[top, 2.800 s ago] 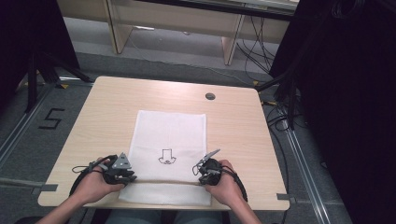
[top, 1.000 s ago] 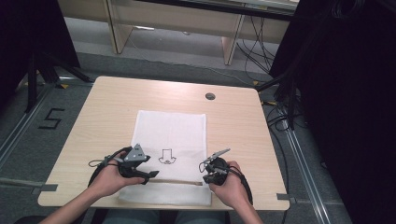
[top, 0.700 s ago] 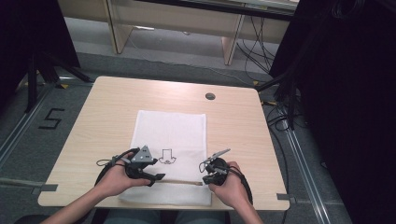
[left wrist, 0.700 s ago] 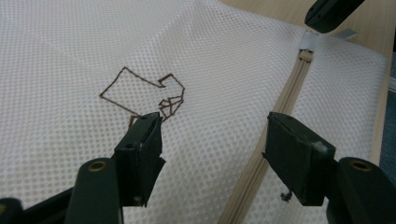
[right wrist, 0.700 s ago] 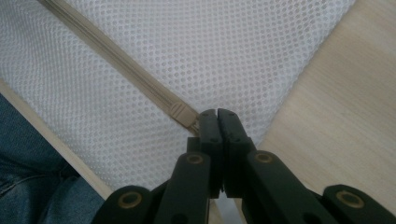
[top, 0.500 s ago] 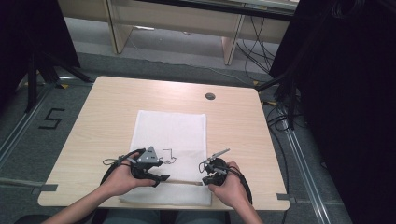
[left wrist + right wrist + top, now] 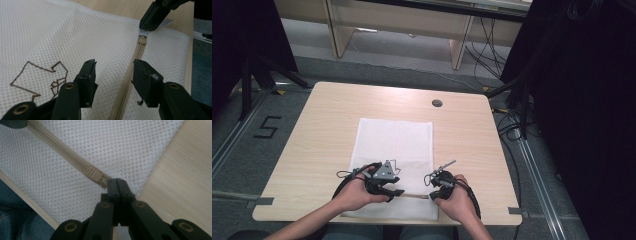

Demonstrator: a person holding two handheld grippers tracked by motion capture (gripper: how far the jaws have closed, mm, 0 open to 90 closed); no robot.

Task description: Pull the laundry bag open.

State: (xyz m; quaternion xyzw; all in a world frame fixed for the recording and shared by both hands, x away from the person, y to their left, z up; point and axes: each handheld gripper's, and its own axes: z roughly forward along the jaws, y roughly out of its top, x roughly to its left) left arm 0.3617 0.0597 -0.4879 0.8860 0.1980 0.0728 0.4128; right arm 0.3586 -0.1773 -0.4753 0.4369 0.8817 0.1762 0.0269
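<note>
High view: a white mesh bag (image 7: 394,150) lies flat on the light wooden bench (image 7: 317,125), its near edge at the bench's front rim. Both hands rest over that near end. The left claw (image 7: 396,191) sits on the bag to the left, and the right claw (image 7: 432,196) lies at the bag's right corner; a beige zipper (image 7: 414,196) runs between the two. A round grommet (image 7: 437,103) sits in the bench well beyond the bag.

Left gripper view: the left claw (image 7: 113,75) stands apart, its jaws having just been closing, with the zipper (image 7: 132,67) running up between them and mesh on both sides; the pads do not yet press on it. A brown stitched outline (image 7: 42,75) marks the mesh (image 7: 75,32) to the left. Farther along the zipper, the right claw (image 7: 145,31) pinches a grey tab (image 7: 143,32) at the zipper's end.

Right gripper view: the right claw (image 7: 116,182) is together, clamped at the end of the zipper (image 7: 75,161), just beside the beige slider (image 7: 93,174). The mesh (image 7: 112,142) lies ahead, bare bench (image 7: 182,175) on the right
</note>
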